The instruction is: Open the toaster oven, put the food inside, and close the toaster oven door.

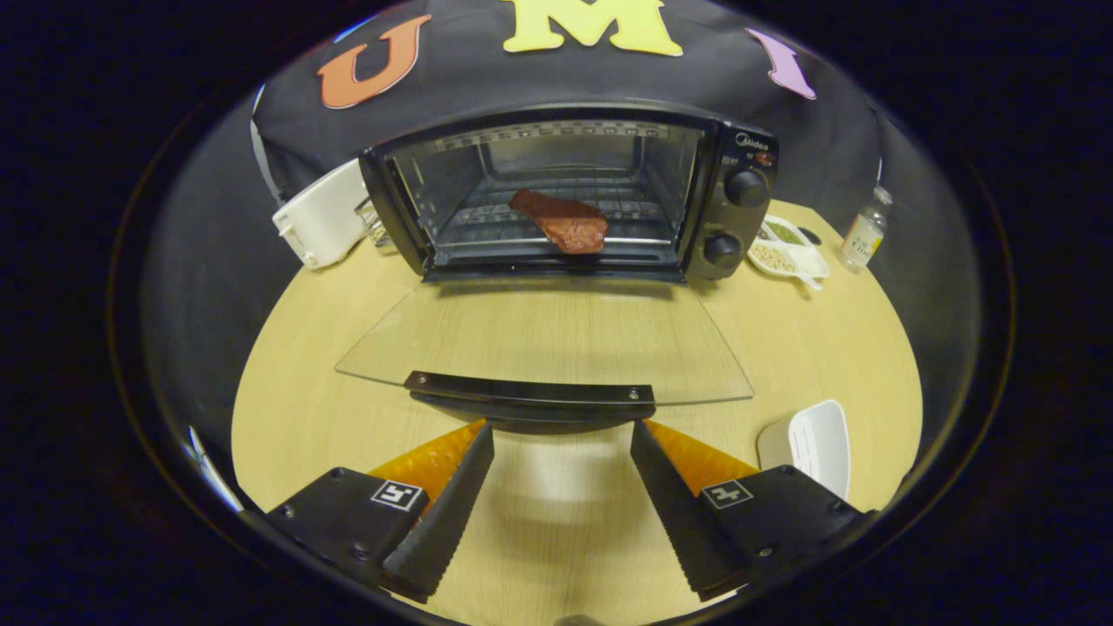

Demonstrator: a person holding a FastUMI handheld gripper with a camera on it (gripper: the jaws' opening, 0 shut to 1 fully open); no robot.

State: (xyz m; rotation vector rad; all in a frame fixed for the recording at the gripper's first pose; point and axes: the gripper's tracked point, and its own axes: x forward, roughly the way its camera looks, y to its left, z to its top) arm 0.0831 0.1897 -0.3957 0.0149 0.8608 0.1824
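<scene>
Glass oven door (pixel 548 335) lies fully open, its handle edge just ahead of the spread-apart hand-held gripper (pixel 562 435).

A staged kitchen corner inside a recording booth. A round wooden table (pixel 817 348) stands against a black cloth wall (pixel 835 130) instead of a counter and tiles. Kitchen things are set out on it: a toaster oven (pixel 739 165) at 12 o'clock, a white appliance (pixel 322 213) at 10 o'clock, a white dish of dried seeds and herbs (pixel 787 248) and a small bottle (pixel 863 233) at 2 o'clock, and a white holder (pixel 813 443) at 4 o'clock.
</scene>
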